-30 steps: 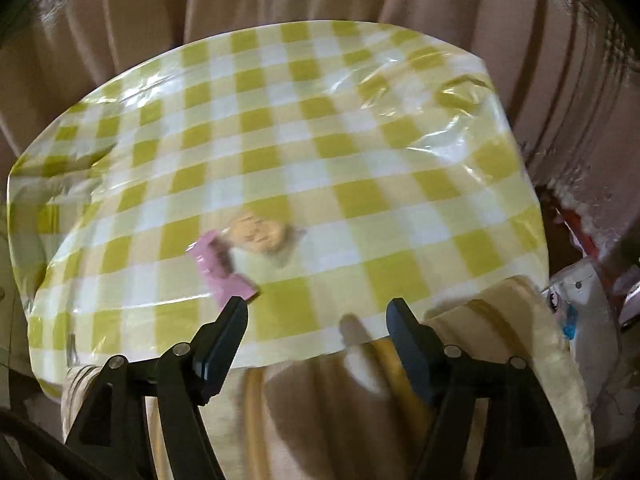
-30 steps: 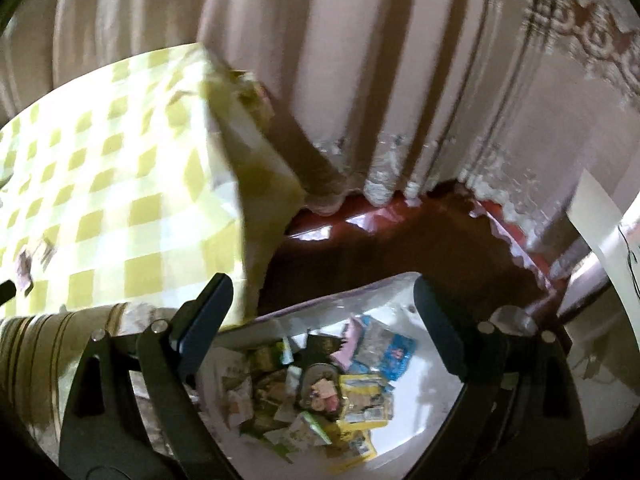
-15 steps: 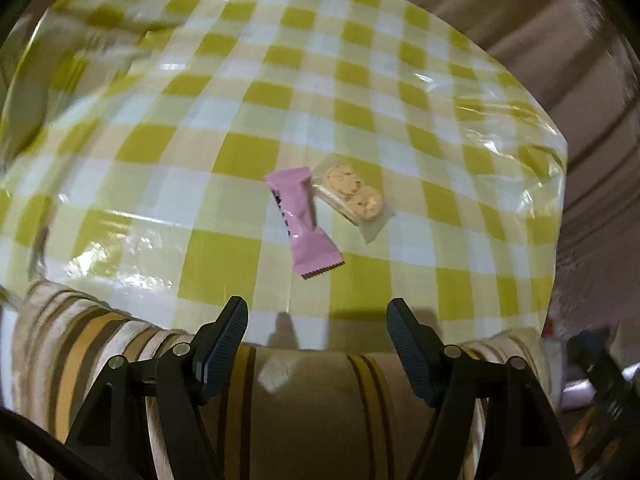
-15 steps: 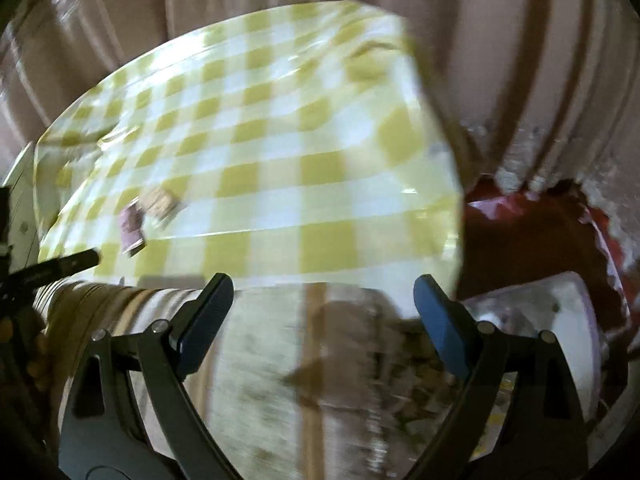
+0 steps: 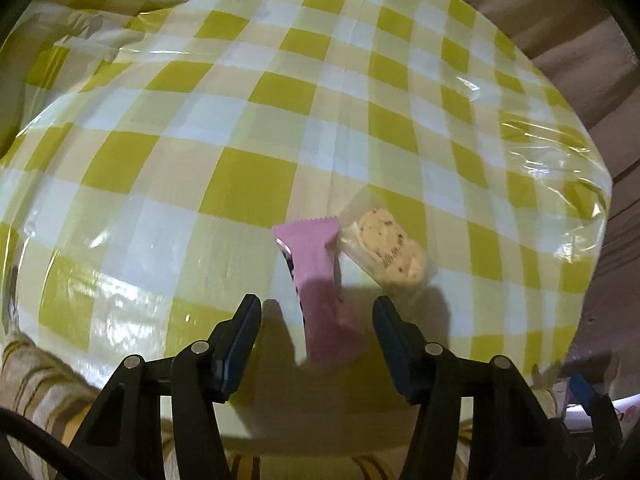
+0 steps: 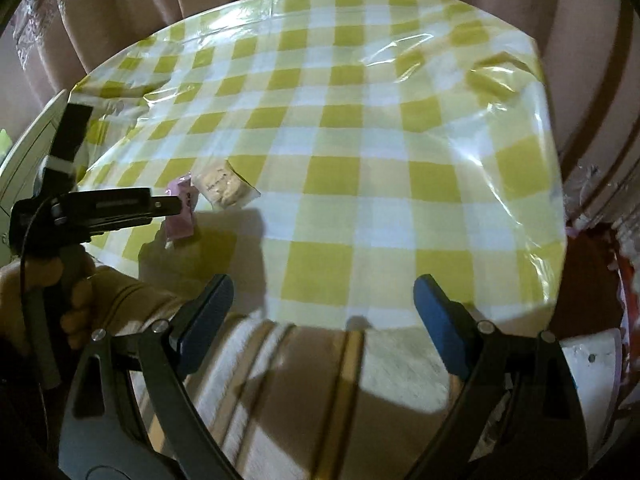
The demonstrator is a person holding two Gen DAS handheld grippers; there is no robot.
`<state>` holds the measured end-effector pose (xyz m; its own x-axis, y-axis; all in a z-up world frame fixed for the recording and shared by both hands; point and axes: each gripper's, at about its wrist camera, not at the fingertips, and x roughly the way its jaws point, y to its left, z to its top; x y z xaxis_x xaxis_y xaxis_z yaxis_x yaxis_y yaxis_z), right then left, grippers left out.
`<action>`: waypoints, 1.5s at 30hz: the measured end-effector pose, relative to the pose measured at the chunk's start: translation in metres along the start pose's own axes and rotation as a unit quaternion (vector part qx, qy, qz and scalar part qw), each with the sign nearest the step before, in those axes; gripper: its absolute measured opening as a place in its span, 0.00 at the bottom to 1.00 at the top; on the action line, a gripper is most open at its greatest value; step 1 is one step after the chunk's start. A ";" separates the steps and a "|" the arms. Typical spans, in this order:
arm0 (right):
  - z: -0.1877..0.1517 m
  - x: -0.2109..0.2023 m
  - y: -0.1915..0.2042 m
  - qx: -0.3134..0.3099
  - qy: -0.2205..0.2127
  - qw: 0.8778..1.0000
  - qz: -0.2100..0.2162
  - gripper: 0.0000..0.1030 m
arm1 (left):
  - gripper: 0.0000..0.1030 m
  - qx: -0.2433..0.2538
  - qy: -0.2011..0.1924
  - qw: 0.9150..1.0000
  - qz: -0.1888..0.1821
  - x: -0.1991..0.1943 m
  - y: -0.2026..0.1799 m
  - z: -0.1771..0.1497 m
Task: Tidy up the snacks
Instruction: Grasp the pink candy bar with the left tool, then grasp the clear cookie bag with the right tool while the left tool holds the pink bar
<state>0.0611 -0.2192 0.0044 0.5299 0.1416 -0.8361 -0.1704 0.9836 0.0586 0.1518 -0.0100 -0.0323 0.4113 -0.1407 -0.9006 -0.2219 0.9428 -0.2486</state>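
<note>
Checked tablecloth (image 5: 248,184); right view alone shows left hand-held gripper (image 6: 176,206), closing unclamped over pink packet (image 5: 316,276).

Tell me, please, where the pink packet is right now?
In the left wrist view the pink packet lies on the checked tablecloth, touching the cookie bag, ahead of the left tool.

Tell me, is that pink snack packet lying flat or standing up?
Lying flat. The pink packet rests lengthwise on the checked tablecloth, beside the wrapped cookie.
</note>
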 end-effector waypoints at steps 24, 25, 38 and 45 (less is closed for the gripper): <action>0.064 0.098 0.079 -0.115 0.042 0.992 0.040 0.85 | 0.18 -0.040 -0.027 0.999 -0.008 0.003 0.028 0.006; 0.067 0.101 0.082 -0.122 0.042 0.991 0.041 0.85 | 0.18 -0.046 -0.031 0.998 -0.007 0.001 0.031 0.006; 0.082 0.152 0.105 -0.155 0.090 0.982 0.060 0.69 | 0.18 -0.078 -0.050 0.996 -0.001 -0.005 0.047 0.005; 0.084 0.150 0.103 -0.151 0.080 0.984 0.050 0.43 | 0.18 -0.065 -0.054 0.996 -0.006 -0.005 0.042 0.006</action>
<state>0.1924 -0.0872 -0.0693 0.3649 0.1937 -0.9107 -0.4669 0.8843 0.0011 0.1459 0.0321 -0.0357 0.5051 -0.1119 -0.8558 -0.3266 0.8931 -0.3095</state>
